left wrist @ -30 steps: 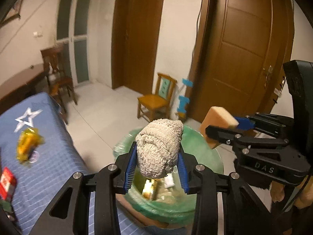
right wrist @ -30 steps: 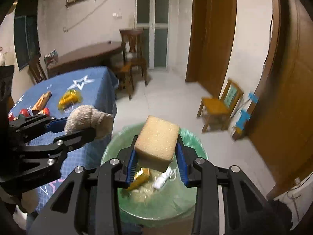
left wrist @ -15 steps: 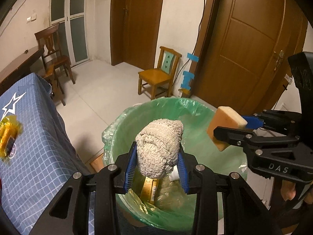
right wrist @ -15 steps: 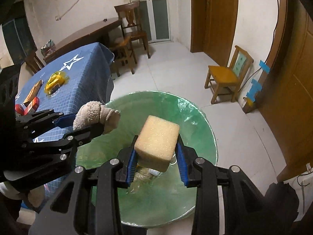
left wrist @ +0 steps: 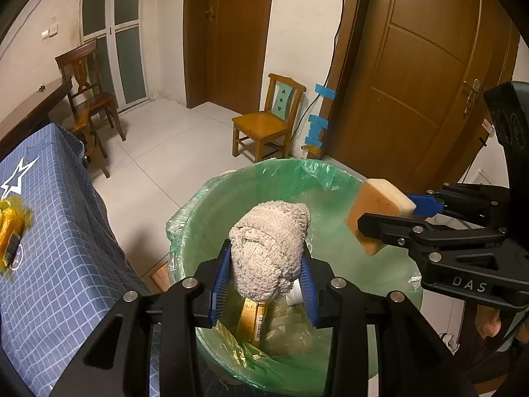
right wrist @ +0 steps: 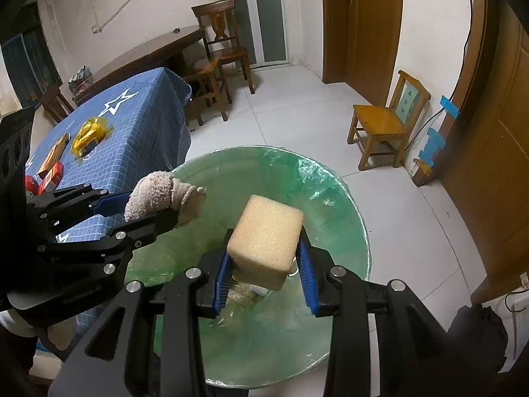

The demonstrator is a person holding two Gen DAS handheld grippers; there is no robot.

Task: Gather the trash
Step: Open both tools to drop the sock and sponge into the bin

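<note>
Trash is held in both tongs above the bin (left wrist: 205, 205), a round tub lined with a green plastic bag (right wrist: 324, 178) whose edge folds over the rim. We find the left tongs (left wrist: 266, 286) closed on a rolled grey cloth (left wrist: 269, 254), the blue pads pressing both its sides; the cloth stands up out of the grip over the near part of the bin's mouth. We find the right tongs (right wrist: 266, 276) closed on a yellow sponge (right wrist: 264, 236), a squarish block clamped low on its sides. In the left view the sponge sits over the right part of the bin's rim, apart from the cloth.

Inside the bin we note a gold packet with a barcode (left wrist: 253, 319), crumpled yellowish clear wrapping (left wrist: 287, 327) beside it and a small white piece (left wrist: 295, 294) just behind the cloth. We cannot tell what lies lower down; the tongs hide much of the bottom.

A worktop under a blue checked cover with a white star (right wrist: 132, 125) stands just beside the bin. On it lie a yellow wrapped packet (right wrist: 89, 134), a long orange packet (right wrist: 54, 152) and a red box (right wrist: 53, 173); a red round item at the frame edge is too hidden to name. A small wooden chair (left wrist: 264, 122) stands on the tiled floor beyond the bin.
</note>
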